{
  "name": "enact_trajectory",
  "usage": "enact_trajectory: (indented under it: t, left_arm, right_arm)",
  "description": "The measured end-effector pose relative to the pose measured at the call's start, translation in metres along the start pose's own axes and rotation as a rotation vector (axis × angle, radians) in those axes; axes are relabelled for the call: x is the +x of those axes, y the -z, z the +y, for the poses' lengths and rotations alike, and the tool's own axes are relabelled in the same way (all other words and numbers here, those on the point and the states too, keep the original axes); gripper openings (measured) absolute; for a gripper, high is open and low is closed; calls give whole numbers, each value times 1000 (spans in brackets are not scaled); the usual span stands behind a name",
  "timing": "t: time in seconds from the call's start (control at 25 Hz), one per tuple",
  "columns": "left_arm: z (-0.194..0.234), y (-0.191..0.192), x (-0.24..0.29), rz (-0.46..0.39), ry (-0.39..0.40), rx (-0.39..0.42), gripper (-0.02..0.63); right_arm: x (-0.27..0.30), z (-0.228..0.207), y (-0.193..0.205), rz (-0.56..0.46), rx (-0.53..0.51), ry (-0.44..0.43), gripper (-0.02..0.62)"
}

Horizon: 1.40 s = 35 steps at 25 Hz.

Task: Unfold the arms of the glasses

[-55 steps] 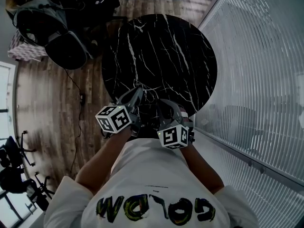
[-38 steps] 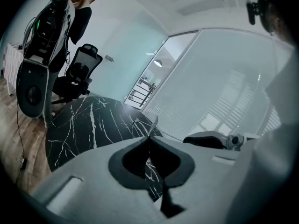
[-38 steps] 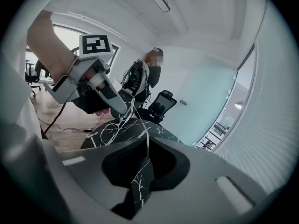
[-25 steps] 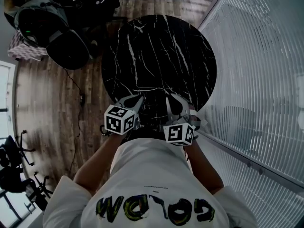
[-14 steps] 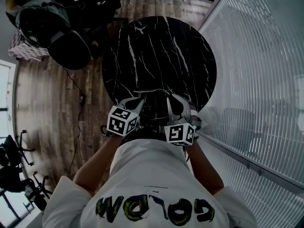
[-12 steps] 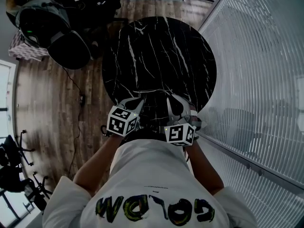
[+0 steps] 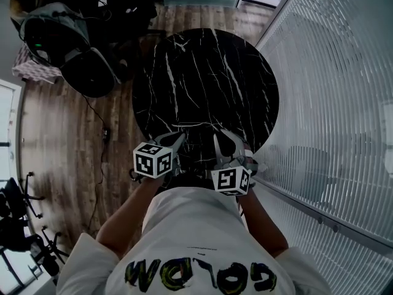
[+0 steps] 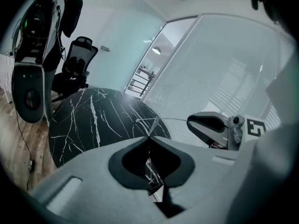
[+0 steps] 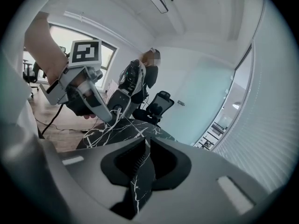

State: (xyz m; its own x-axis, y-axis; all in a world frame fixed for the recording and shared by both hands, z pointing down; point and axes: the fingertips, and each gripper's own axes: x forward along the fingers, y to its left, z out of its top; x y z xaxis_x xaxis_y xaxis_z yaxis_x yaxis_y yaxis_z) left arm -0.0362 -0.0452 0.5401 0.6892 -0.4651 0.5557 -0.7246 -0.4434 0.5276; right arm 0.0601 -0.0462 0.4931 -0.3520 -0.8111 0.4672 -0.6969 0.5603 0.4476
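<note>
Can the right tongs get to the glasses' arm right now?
Probably yes. The thin arm of the glasses runs from the shut left tongs to the right tongs, with nothing in between. Those jaws have just been opening; nothing shows between them.

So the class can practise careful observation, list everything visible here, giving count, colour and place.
table: one, black with white veins, centre.
glasses: one pair, thin wire, above the table's near edge.
floor: one, brown wood, around the table.
glass wall: one, pale with blinds, right.
bag: one, black and grey, left of the table.
office chair: at least one, black, beyond the table.
bystander: one, dark top, beyond the table.
T-shirt: one, white, bottom of the head view.
left gripper: one, grey, jaws shut on the glasses.
right gripper: one, grey, jaws just opened slightly, nothing seen between them.
</note>
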Motion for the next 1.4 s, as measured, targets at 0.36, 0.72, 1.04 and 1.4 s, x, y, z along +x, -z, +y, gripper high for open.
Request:
enact_trajectory:
  t: [0.36, 0.72, 1.04, 1.4]
  left_arm:
    - [0, -4, -1, -24, 6, -68, 3]
    - [6, -7, 0, -35, -8, -85, 3]
    - [12, -12, -3, -67, -28, -96, 2]
    - [14, -21, -3, -83, -24, -106, 3]
  right_arm:
    - [0, 0, -1, -6, 25, -5, 43]
    - [1, 8, 2, -8, 43, -37, 66]
    - [0, 12, 18, 35, 81, -44, 71]
    - [-3, 13, 2, 4, 103, -57, 71]
